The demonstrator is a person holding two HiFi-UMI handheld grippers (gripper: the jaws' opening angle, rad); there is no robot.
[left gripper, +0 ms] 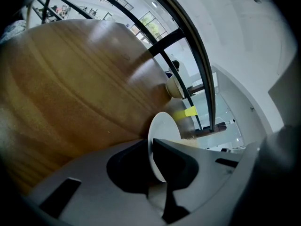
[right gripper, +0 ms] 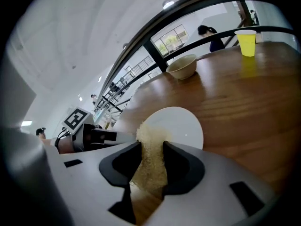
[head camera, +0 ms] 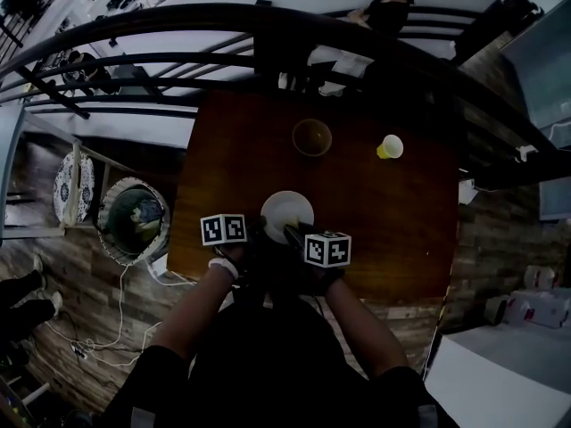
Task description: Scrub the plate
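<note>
**1. Gripper state**

- Left gripper (left gripper: pixel 150 146): the jaws are narrow and clamped on the rim of the white plate (left gripper: pixel 165 126). The rim passes edge-on between the 2 jaw tips, 1 tip on each face.
- Right gripper (right gripper: pixel 152 148): the jaws are narrow and pinch a beige, coarse scrubbing pad (right gripper: pixel 151 166). The pad's front end projects past the jaw tips and lies on the plate's upper face near its closest rim.

**2. Edges and working room**

- The plate sits on a brown wooden table (head camera: pixel 234 154), close to the table's near edge and roughly central along it.
- In the head view, both grippers meet at the plate's near rim, left gripper at the left and right gripper just beside it.
- Bare wood extends left, right and beyond the plate.
- A tan bowl (head camera: pixel 312 137) stands well apart beyond the plate.
- A yellow cup (head camera: pixel 390 147) stands well apart toward the far right.
- A black railing (head camera: pixel 268 25) curves past the table's far edge.

**3. Plate position relative to the grippers**

- The plate extends forward from both sets of jaws, and its far rim points toward the bowl.
- Most of the upper face ahead of the pad is uncovered white surface.
- No view shows whether the clamped rim is raised off the wood or resting on it.
</note>
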